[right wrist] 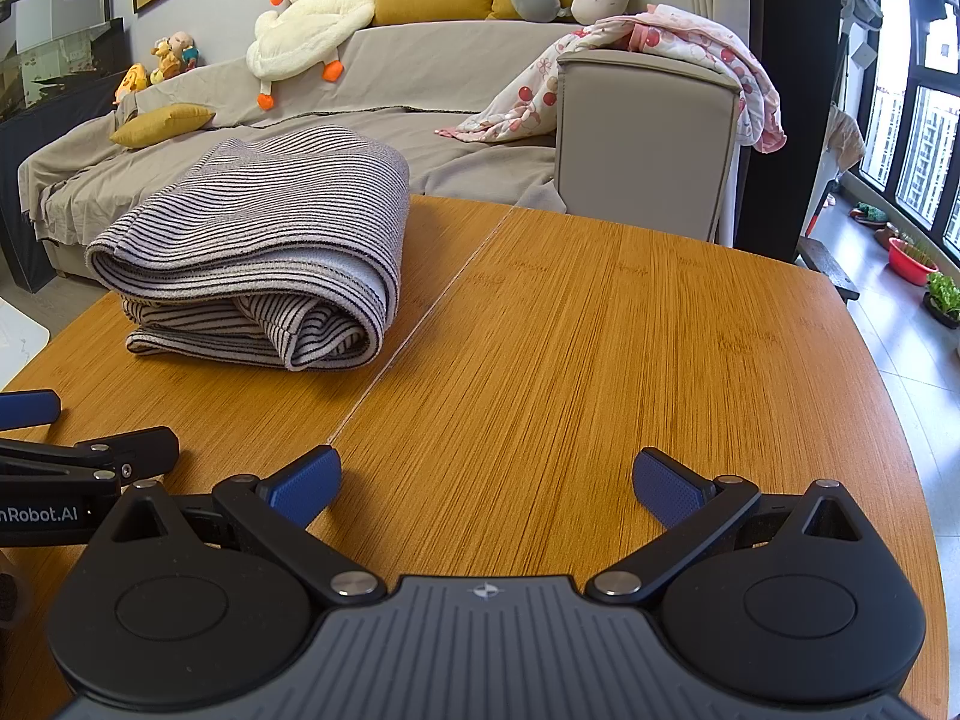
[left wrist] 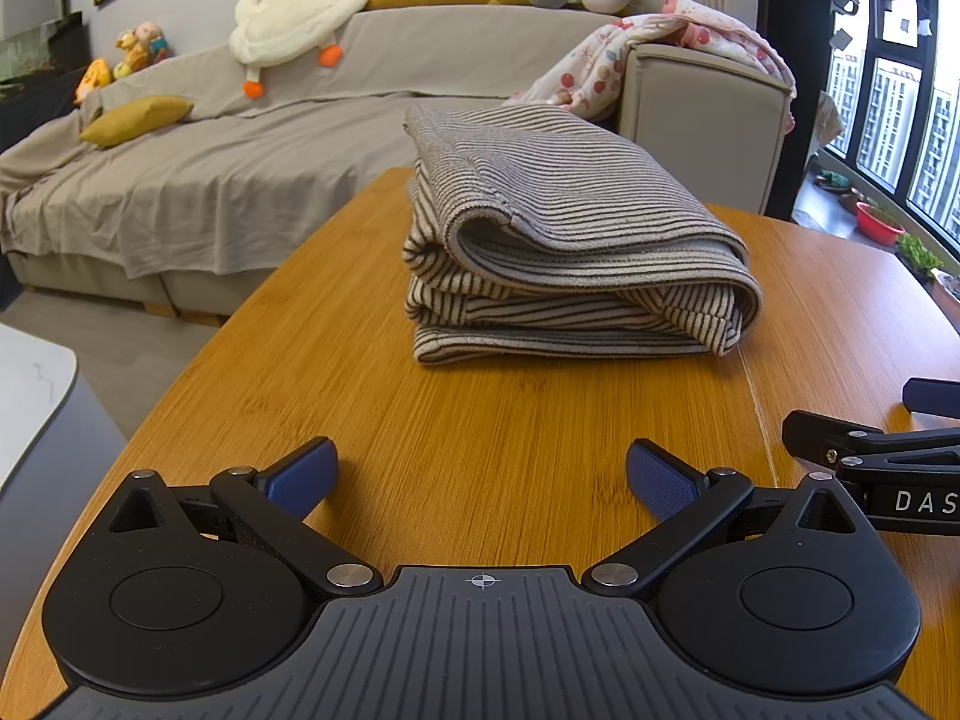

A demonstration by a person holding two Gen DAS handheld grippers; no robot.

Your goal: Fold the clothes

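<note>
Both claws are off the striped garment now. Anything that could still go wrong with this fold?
The top layer of the striped garment bulges loosely, so it may spring open. Its far edge looks close to the wooden table edge, so a nudge might slide it off. The left claw and right claw sit close together and could bump.

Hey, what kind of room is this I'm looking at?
Most likely a home living room: a grey covered sofa with a plush goose, and a wooden table holding a folded striped garment.
</note>
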